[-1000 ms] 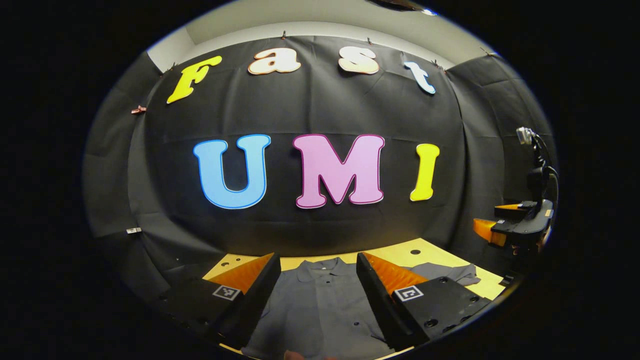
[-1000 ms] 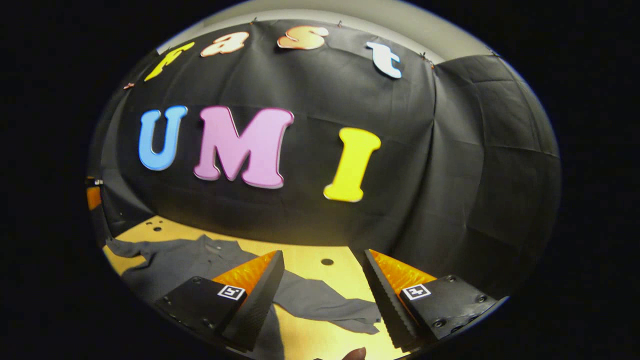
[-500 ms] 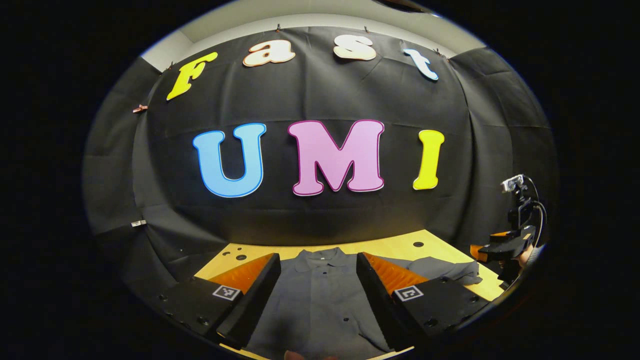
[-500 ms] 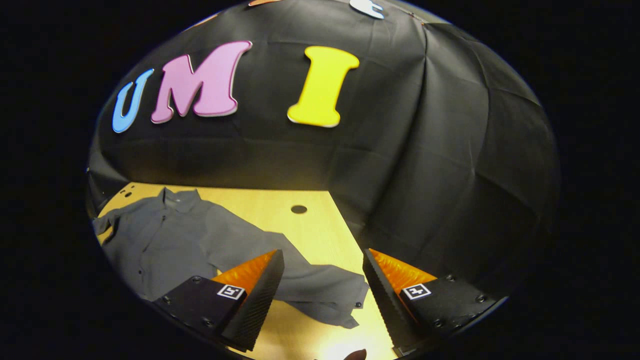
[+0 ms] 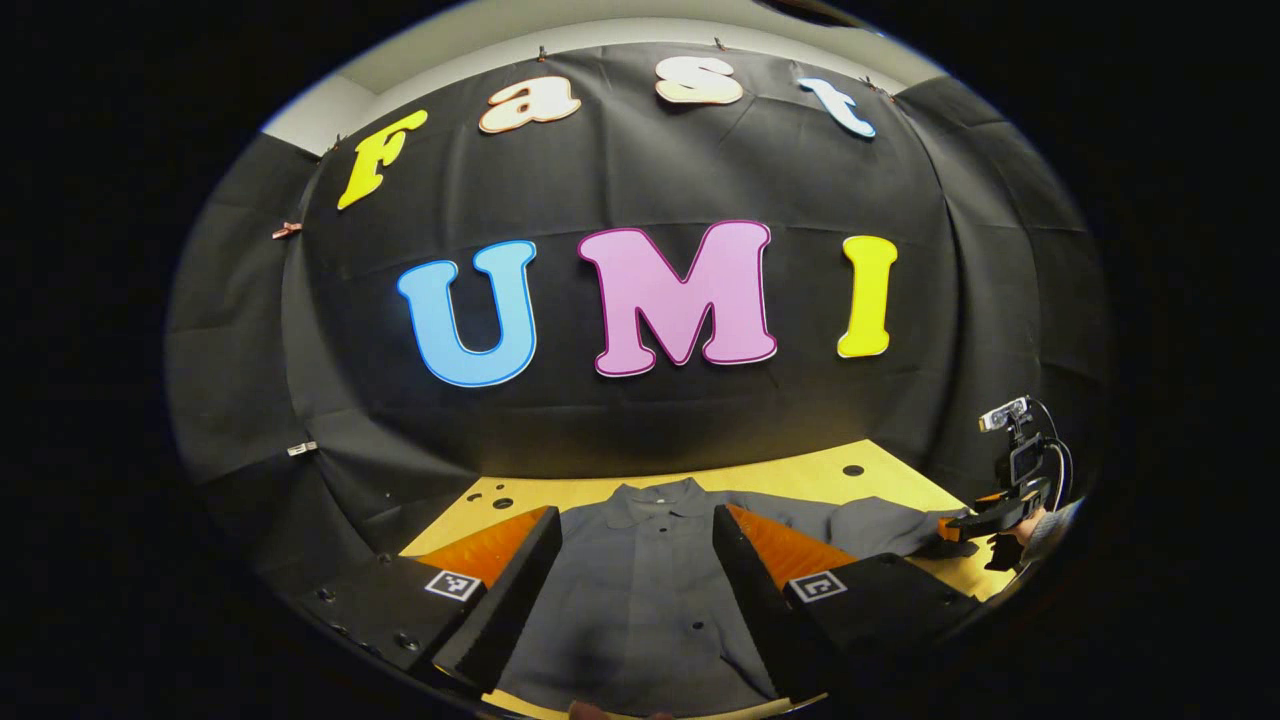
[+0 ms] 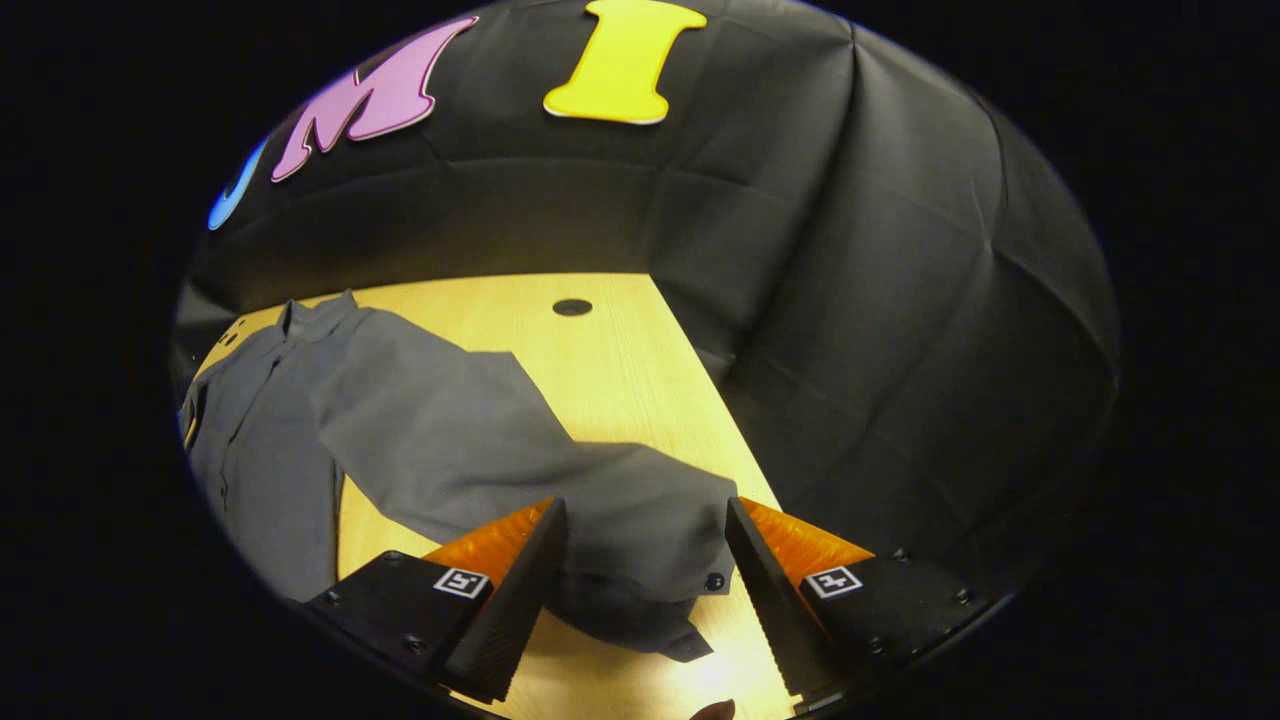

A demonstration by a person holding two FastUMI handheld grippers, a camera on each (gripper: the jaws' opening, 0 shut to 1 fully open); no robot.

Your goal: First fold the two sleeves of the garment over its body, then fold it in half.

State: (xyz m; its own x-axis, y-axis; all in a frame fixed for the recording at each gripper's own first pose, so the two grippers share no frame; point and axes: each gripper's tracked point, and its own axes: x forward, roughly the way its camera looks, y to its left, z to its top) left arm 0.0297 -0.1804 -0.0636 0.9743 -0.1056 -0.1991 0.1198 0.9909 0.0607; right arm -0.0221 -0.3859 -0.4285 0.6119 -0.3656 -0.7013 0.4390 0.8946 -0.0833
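Between the right hand-held gripper's [image 6: 645, 570] spread fingers lies the sleeve cuff [image 6: 650, 560].

A light wooden bench [image 5: 800, 487] takes up the lower middle of the left gripper view, its top pierced by small round holes: two near its far left corner [image 5: 488, 499] and one toward the far right [image 5: 852, 470]. In the right gripper view the bench [image 6: 620, 360] fills the centre, with one dark hole [image 6: 572, 307] near its far edge. Creased black cloth [image 6: 900, 300] hangs behind and to the right of it. A pale wall strip [image 5: 420, 60] shows above the cloth at the top of the left gripper view.
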